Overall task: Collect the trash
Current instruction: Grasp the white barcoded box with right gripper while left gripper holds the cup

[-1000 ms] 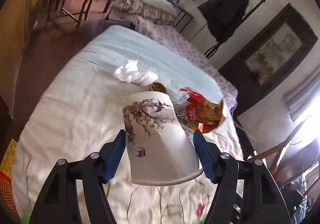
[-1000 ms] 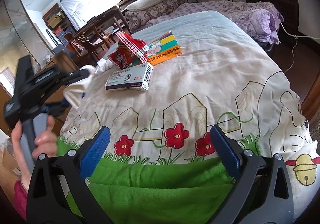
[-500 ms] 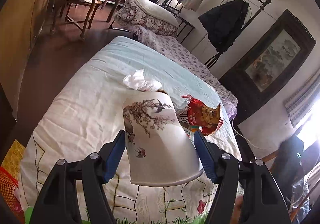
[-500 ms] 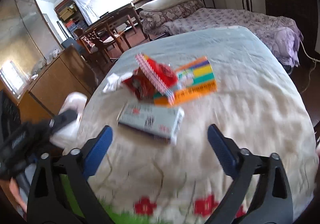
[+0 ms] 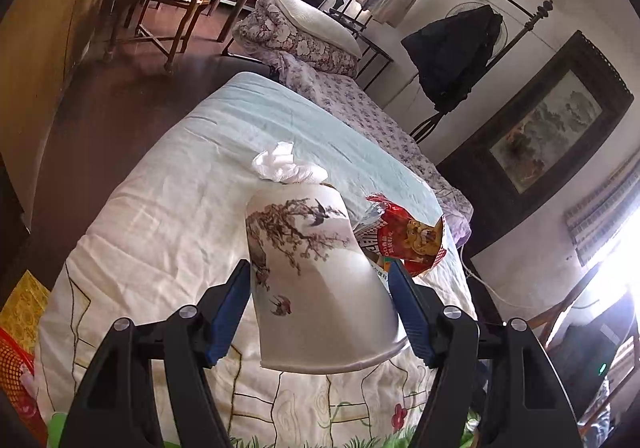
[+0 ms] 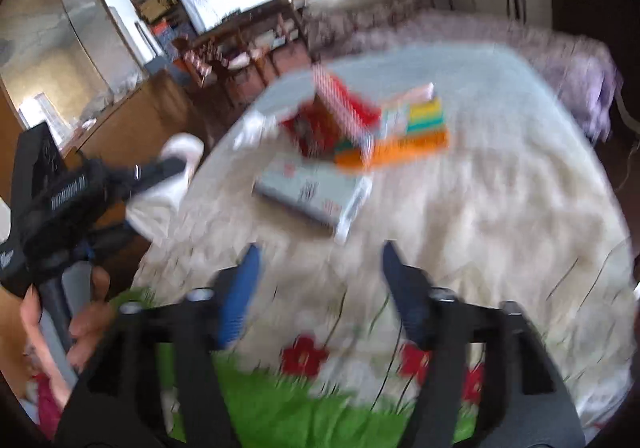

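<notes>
Trash [image 6: 320,192] on quilted bed [image 5: 168,216], wooden floor [image 5: 100,128] beside.

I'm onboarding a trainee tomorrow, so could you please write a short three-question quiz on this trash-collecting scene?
1. True or false: the left gripper is shut on a paper cup printed with branches and birds.
2. Which item on the quilt lies closest ahead of the open right gripper? A) white medicine box B) crumpled tissue C) red snack bag
3. Fill in: in the left wrist view, the crumpled tissue lies just beyond the cup, and the red snack bag shows to the cup's ____.

Key: 1 true; 2 A; 3 right.
</notes>
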The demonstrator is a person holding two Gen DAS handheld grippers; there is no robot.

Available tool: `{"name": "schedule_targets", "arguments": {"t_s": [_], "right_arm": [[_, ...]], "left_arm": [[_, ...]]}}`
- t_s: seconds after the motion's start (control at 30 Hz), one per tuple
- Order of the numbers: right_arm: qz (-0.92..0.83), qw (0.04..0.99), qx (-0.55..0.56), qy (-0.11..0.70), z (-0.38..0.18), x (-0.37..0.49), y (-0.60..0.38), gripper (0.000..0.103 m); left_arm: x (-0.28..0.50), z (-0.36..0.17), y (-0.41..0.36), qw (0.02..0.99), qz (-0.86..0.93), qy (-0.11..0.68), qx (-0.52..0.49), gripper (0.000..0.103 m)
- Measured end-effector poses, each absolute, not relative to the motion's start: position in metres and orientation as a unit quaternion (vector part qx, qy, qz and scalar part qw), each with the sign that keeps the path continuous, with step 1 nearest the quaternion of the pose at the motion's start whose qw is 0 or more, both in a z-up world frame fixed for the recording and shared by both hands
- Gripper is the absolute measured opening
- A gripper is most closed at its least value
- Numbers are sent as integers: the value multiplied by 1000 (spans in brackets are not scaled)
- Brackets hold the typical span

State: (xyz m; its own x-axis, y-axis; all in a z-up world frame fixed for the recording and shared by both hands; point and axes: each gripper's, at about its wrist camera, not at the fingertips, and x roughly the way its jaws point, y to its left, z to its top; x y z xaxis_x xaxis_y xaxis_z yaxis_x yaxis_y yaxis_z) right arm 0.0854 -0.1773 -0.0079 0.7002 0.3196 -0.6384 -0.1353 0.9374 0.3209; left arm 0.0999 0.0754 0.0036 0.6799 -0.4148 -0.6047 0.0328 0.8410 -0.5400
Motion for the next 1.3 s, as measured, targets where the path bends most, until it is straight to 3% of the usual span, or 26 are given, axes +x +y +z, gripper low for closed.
{"name": "schedule_targets", "arguments": {"t_s": [0.2, 0.4, 0.43, 0.47, 0.5, 0.53, 0.63, 0.7, 0.73, 0.77, 0.8, 1.1, 1.13, 1.2, 1.23, 1.3], "right_arm": [[143, 895, 72, 417, -13, 126, -156, 67], [141, 901, -27, 410, -18, 139, -128, 70], [142, 900, -38, 410, -20, 138, -123, 65], [148, 898, -49, 412, -21, 135, -119, 33], [154, 894, -54, 418, -22, 133, -115, 9], [160, 889, -56, 426, -22, 128, -114, 6], [168, 881, -35, 441, -20, 113, -120, 6], [185, 886, -5, 426, -10, 107, -129, 15], [184, 891, -3, 415, -7, 107, -130, 23], [178, 898, 0, 401, -4, 110, -130, 43], [175, 901, 1, 396, -4, 115, -130, 56], [176, 900, -62, 393, -20, 168, -93, 56], [175, 899, -65, 395, -21, 169, -90, 52], [189, 898, -71, 392, -16, 156, -88, 28], [192, 897, -69, 392, -12, 151, -91, 24], [203, 890, -45, 406, -7, 137, -102, 3]], "left_arm": [[98, 5, 72, 885, -122, 376, -246, 69], [98, 5, 72, 884, -122, 377, -248, 69], [98, 5, 71, 884, -123, 377, -248, 69], [98, 5, 72, 884, -123, 378, -248, 69], [98, 5, 72, 884, -123, 378, -248, 69], [98, 5, 72, 884, -123, 377, -248, 69], [96, 6, 75, 884, -121, 373, -255, 69], [96, 7, 79, 883, -120, 371, -262, 69], [95, 7, 80, 882, -120, 370, -264, 69], [95, 7, 80, 882, -118, 370, -266, 69], [94, 7, 82, 883, -117, 369, -266, 69], [94, 10, 85, 889, -108, 365, -256, 69], [94, 10, 85, 889, -108, 364, -256, 69], [95, 10, 85, 889, -108, 364, -256, 69], [95, 10, 85, 889, -109, 364, -257, 69], [95, 10, 87, 887, -110, 363, -262, 69]]}}
